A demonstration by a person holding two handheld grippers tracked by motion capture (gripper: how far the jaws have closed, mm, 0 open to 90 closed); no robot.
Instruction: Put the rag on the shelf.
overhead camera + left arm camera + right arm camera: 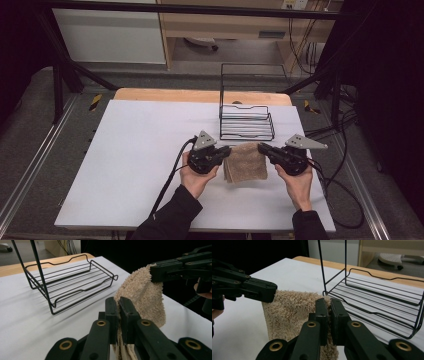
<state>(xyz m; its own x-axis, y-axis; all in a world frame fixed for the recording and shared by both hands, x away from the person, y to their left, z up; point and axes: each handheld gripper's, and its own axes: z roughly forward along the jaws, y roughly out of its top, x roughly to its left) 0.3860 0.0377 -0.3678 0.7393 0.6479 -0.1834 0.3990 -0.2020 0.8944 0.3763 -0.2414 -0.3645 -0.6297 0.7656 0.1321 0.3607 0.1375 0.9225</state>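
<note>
From the high view, one folded beige towel hangs between two grippers just in front of the single black wire rack on the white table; the left gripper pinches its left top corner and the right gripper the right one. In the left gripper view, the jaws are pressed together on the plush cloth, which sags, so it looks soft, light and limp, best held at both corners. In the right gripper view, the jaws likewise pinch the towel's edge beside the rack.
</note>
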